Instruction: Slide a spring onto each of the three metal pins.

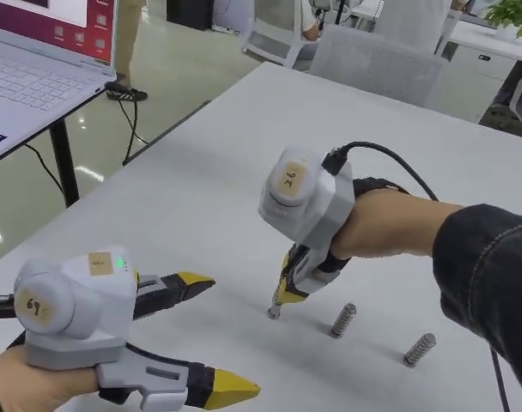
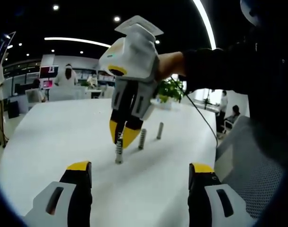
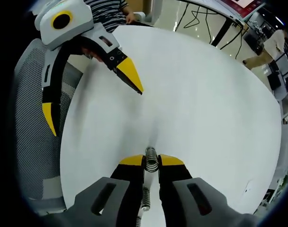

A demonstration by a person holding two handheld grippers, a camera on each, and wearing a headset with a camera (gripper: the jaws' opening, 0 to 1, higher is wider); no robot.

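Surface: white tabletop (image 1: 201,189), office room, laptop (image 1: 38,60) on a stand at left, grey chair (image 1: 373,60) beyond | right tool (image 1: 282,299): jaws pinched on a spring (image 3: 152,159), its lower end touching the tabletop | 2 other springs (image 1: 343,319) stand just beside | left tool (image 1: 227,335): jaws wide apart, empty.

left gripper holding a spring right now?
No, the left gripper has its jaws wide apart with nothing held between them.
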